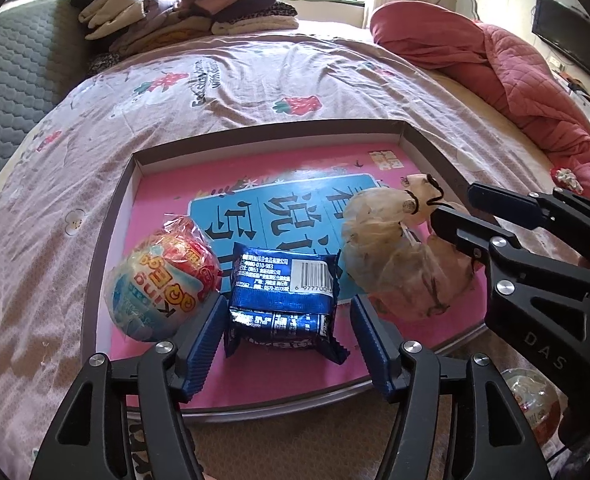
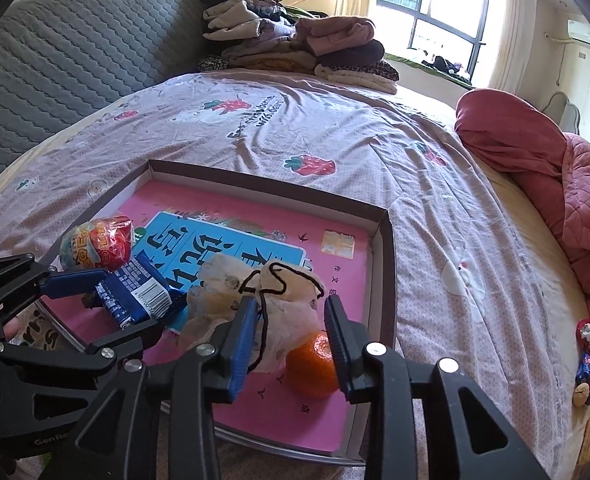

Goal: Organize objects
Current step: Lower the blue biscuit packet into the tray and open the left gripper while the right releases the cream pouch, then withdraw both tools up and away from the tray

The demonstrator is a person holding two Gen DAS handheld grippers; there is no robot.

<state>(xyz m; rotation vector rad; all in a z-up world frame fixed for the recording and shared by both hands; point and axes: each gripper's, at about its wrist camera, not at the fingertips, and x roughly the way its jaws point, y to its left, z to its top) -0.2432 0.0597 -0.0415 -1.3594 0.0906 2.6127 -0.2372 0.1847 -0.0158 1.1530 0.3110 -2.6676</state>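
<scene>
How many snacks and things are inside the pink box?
4: a round toy-egg packet at its left, a blue biscuit packet beside it, a tied plastic bag, and an orange. The bag may hide more.

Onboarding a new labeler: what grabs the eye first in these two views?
The shallow pink-lined box on the bed, holding a round snack ball at its left, a blue snack packet in the middle, and a tied plastic bag beside an orange. The left hand-held gripper stands open around the packet; the right hand-held gripper is open over the bag. Behind, folded clothes and a red quilt.
</scene>
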